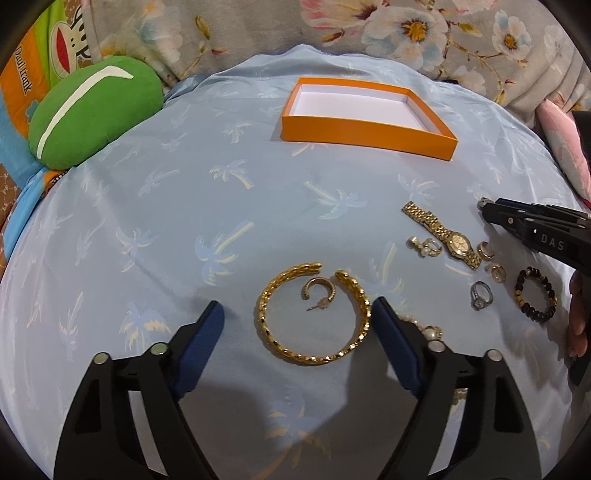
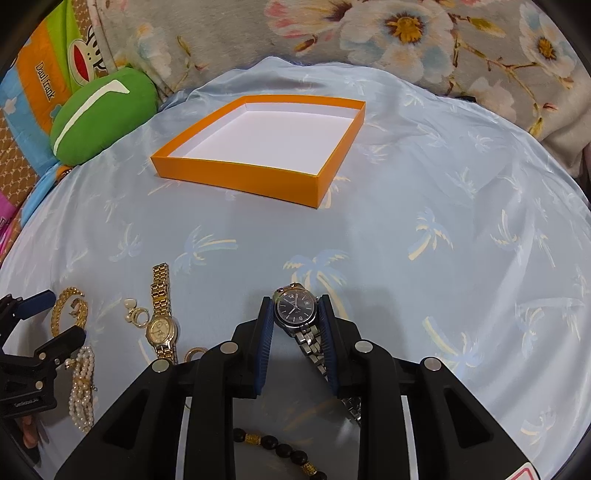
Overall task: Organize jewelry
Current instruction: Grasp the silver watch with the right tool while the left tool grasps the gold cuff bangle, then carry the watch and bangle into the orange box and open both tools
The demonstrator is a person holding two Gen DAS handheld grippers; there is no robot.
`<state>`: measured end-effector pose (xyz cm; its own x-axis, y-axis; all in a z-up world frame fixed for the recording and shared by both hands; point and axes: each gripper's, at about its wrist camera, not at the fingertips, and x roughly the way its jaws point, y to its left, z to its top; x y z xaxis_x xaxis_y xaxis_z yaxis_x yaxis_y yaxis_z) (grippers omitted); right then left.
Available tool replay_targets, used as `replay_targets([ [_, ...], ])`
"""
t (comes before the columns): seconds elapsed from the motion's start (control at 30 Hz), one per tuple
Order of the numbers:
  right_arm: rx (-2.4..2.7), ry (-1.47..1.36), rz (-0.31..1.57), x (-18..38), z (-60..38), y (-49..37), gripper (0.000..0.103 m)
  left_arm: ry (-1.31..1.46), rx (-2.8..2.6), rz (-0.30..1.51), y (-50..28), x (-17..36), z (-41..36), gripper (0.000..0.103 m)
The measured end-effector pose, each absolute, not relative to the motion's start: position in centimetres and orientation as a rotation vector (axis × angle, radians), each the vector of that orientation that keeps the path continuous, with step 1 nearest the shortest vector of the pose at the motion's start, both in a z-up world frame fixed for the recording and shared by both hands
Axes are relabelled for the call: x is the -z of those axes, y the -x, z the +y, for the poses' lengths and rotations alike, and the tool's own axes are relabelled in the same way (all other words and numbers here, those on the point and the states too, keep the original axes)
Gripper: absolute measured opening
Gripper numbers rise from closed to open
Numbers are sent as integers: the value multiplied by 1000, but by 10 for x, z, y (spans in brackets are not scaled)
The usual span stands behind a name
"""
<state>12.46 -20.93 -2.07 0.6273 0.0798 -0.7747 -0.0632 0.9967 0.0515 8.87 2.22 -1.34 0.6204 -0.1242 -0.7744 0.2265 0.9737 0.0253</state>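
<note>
My right gripper [image 2: 295, 308] is shut on a silver watch [image 2: 294, 308] with a dark dial; its steel band hangs down between the fingers. My left gripper [image 1: 297, 314] is open, its fingers on either side of a gold chain bangle [image 1: 314, 317] with a hoop earring [image 1: 319, 291] lying inside it. An empty orange box [image 1: 365, 136] with a white floor stands at the far side of the blue cloth; it also shows in the right wrist view [image 2: 236, 177]. A gold watch [image 1: 441, 234], rings [image 1: 480, 295], earrings [image 1: 424, 247] and a dark bead bracelet [image 1: 535, 295] lie to the right.
A pearl bracelet [image 2: 83, 387] lies beside the left gripper. A green cushion [image 1: 88, 110] sits at the far left. A floral blanket [image 1: 406, 33] lines the back. The cloth has palm prints.
</note>
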Motion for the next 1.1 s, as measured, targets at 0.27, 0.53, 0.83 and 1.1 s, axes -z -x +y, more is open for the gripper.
replay_targets([
  [0.27, -75, -28, 889, 21, -210, -124, 23, -111, 247, 870, -84, 10, 23, 57],
  [0.53, -61, -41, 874, 16, -213, -120, 23, -33, 264, 875, -80, 2, 33, 56],
  [0.83, -49, -74, 822, -10, -217, -109, 22, -22, 264, 816, -72, -29, 40, 56],
  [1.1, -34, -135, 758, -42, -224, -112, 22, -48, 289, 733, -94, -68, 33, 57],
])
